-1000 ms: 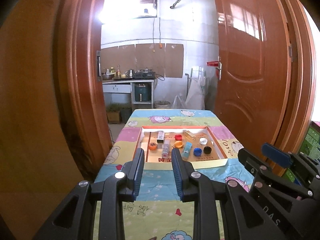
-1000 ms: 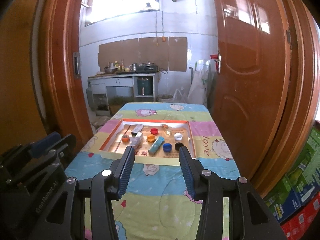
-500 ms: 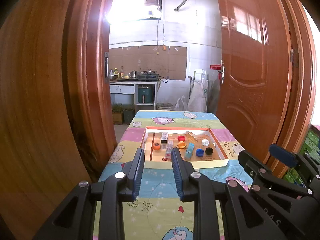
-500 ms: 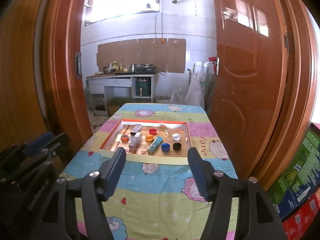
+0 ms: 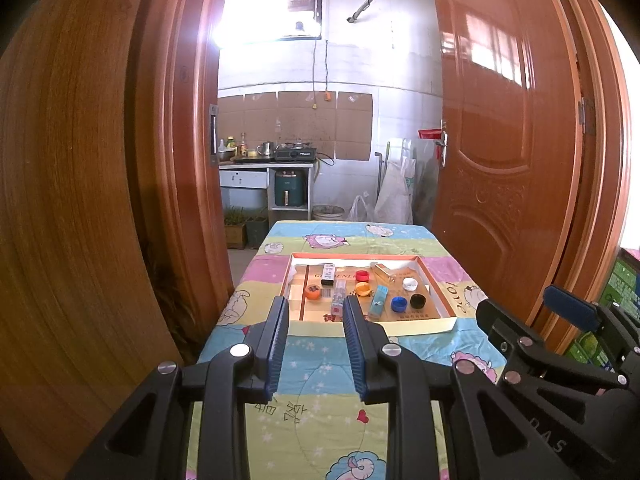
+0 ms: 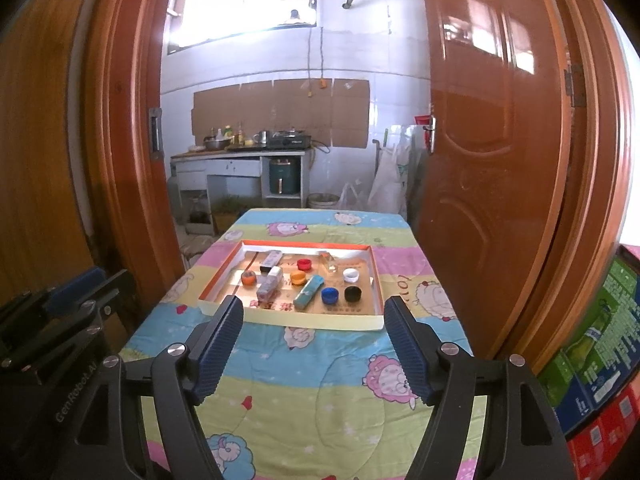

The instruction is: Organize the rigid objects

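A shallow orange-rimmed cardboard tray (image 5: 438,290) (image 6: 219,280) lies on the table ahead. It holds loose bottle caps: red (image 6: 304,264), orange (image 6: 298,277), blue (image 6: 330,295), black (image 6: 353,293) and white (image 6: 351,275). Beside them lie a teal box (image 6: 308,297), a white box (image 6: 271,260) and a clear box (image 5: 339,302). My left gripper (image 5: 316,308) hovers short of the tray, jaws a narrow gap apart, nothing between them. My right gripper (image 6: 314,308) also hangs before the tray, its jaws opening wide and empty.
The table wears a bright cartoon-sheep cloth (image 6: 320,380). Orange wooden door leaves (image 5: 500,160) and a door frame (image 5: 188,160) flank it closely on both sides. Stacked printed cartons (image 6: 592,360) sit at the right. A kitchen counter (image 6: 240,156) stands beyond the table.
The right gripper's jaws have spread from a moderate gap to a wide one. The left gripper keeps the same narrow gap, and its view has shifted slightly.
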Demonstrator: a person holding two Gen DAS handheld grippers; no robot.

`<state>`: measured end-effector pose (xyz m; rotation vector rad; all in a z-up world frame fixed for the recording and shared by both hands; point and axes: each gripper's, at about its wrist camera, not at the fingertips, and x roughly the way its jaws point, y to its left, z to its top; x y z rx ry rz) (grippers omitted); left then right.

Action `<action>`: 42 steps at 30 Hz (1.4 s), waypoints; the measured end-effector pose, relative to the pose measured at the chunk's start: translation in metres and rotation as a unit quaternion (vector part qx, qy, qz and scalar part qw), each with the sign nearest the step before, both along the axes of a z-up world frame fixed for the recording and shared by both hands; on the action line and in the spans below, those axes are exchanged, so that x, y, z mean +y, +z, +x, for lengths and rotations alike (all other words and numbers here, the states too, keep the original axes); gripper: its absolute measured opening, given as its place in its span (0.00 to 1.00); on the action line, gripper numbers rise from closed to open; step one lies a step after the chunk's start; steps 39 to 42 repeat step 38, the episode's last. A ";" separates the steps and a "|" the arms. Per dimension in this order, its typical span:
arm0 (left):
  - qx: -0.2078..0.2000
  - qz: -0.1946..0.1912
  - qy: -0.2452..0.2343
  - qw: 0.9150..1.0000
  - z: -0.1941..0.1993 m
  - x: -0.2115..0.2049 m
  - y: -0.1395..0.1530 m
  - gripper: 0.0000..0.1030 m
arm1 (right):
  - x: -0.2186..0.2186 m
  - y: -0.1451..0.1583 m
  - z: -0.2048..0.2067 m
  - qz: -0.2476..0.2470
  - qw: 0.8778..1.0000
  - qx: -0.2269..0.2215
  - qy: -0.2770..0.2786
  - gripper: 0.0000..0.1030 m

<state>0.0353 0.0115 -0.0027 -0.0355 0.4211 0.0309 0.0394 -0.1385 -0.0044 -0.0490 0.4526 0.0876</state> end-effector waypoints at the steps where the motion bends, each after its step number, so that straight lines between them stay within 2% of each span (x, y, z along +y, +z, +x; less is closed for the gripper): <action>1: 0.000 0.000 0.000 1.000 -0.001 0.000 0.000 0.27 | 0.000 0.000 0.000 0.000 1.000 0.000 0.001 0.72; 31: 0.001 0.002 -0.002 1.000 0.000 -0.001 0.000 0.27 | 0.000 -0.001 -0.002 0.004 1.000 0.001 0.002 0.72; 42: -0.015 -0.002 0.002 1.000 -0.005 0.004 -0.001 0.27 | 0.001 -0.002 -0.002 0.006 1.000 0.006 0.006 0.72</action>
